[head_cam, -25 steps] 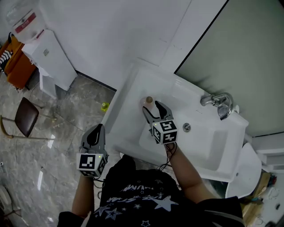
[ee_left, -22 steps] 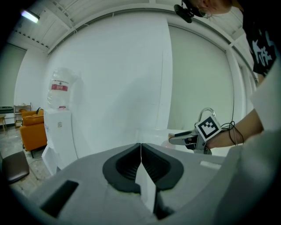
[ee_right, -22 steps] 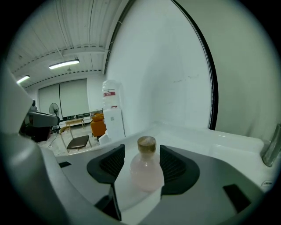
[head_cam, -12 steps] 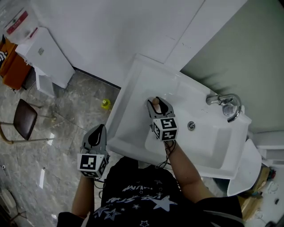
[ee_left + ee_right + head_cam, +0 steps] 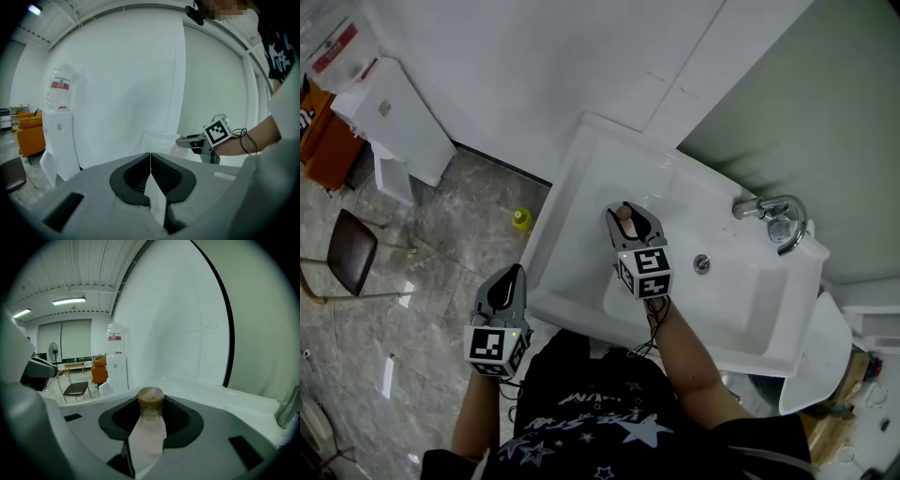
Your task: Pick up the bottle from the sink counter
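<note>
A small pale bottle with a brown cap stands upright on the white sink counter, left of the basin. My right gripper reaches over the counter's front edge and its jaws are closing on the bottle. In the right gripper view the bottle fills the gap between the two dark pads, with the cap sticking up above them. My left gripper hangs shut and holding nothing off the counter's left front corner, over the floor. In the left gripper view its jaws meet along a thin line.
A chrome faucet stands at the back right of the basin, above the drain. A wall and a green panel run behind the counter. On the marble floor to the left stand a water dispenser, a brown chair and a small yellow object.
The right gripper's jaws, wide apart behind the bottle a second ago, have moved forward and closed in round it. The left gripper has stayed still.
</note>
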